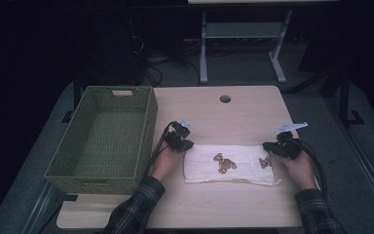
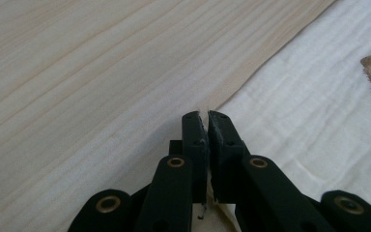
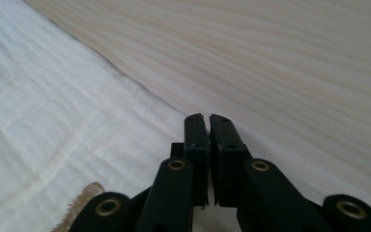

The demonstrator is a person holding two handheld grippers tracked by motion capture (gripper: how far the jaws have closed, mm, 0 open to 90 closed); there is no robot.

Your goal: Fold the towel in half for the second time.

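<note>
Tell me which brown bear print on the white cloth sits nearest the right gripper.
The smaller brown bear print at the folded white cloth's right end, close beside the right gripper. The larger brown bear print lies near the cloth's middle, farther from that gripper.

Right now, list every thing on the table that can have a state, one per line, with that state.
cloth: folded, flat on the table.
left gripper: jaws shut on the cloth's edge.
right gripper: jaws shut at the cloth's edge; grip uncertain.
basket: upright, empty.

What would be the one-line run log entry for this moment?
left gripper: shut on cloth corner | right gripper: shut at cloth edge | basket: empty
</note>
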